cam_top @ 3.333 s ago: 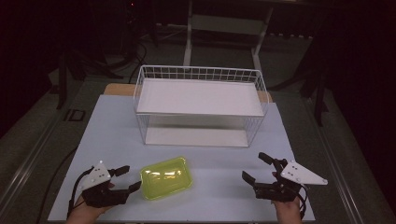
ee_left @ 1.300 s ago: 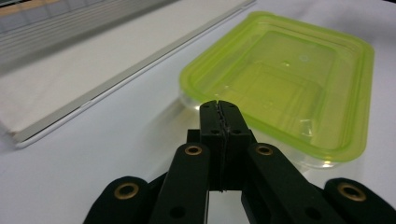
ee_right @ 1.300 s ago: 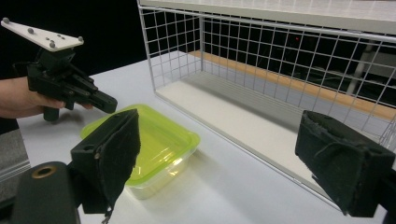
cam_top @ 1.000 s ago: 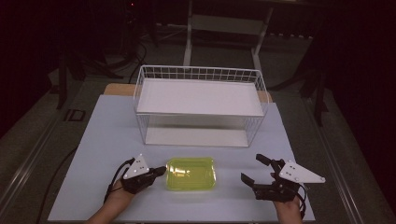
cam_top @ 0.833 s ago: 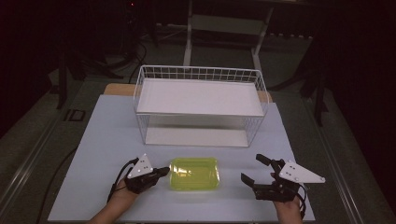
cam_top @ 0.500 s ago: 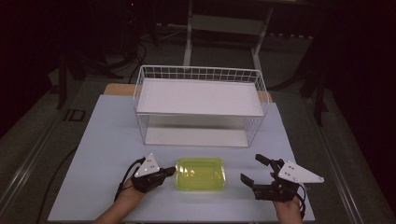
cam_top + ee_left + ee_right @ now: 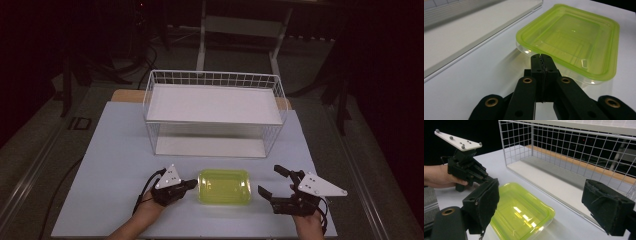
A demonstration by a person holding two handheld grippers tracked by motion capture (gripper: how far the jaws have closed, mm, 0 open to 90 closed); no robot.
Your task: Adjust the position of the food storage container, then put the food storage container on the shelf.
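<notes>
A yellow-green translucent plastic container (image 7: 224, 186) lies flat on the white table top near the front edge. My left gripper (image 7: 192, 184) is shut with nothing between its jaws, and its tip touches the container's left rim. In the left gripper view the closed tip (image 7: 541, 56) meets the container (image 7: 574, 37) at its near edge. My right gripper (image 7: 269, 180) stands open just right of the container, apart from it. In the right gripper view the container (image 7: 521, 212) lies low between the wide pads (image 7: 487, 202), with the left gripper (image 7: 466, 170) beyond it.
A white wire basket (image 7: 212, 74) with a white shelf board on top and a white floor stands behind the container, and its open side faces the front. Its mesh wall (image 7: 574, 150) is close ahead of the right gripper. The table top (image 7: 115, 150) stretches bare to the left.
My left gripper has moved to the right along the table, and the container has slid right ahead of its tip, closer to the right gripper. The right gripper has stayed still.
</notes>
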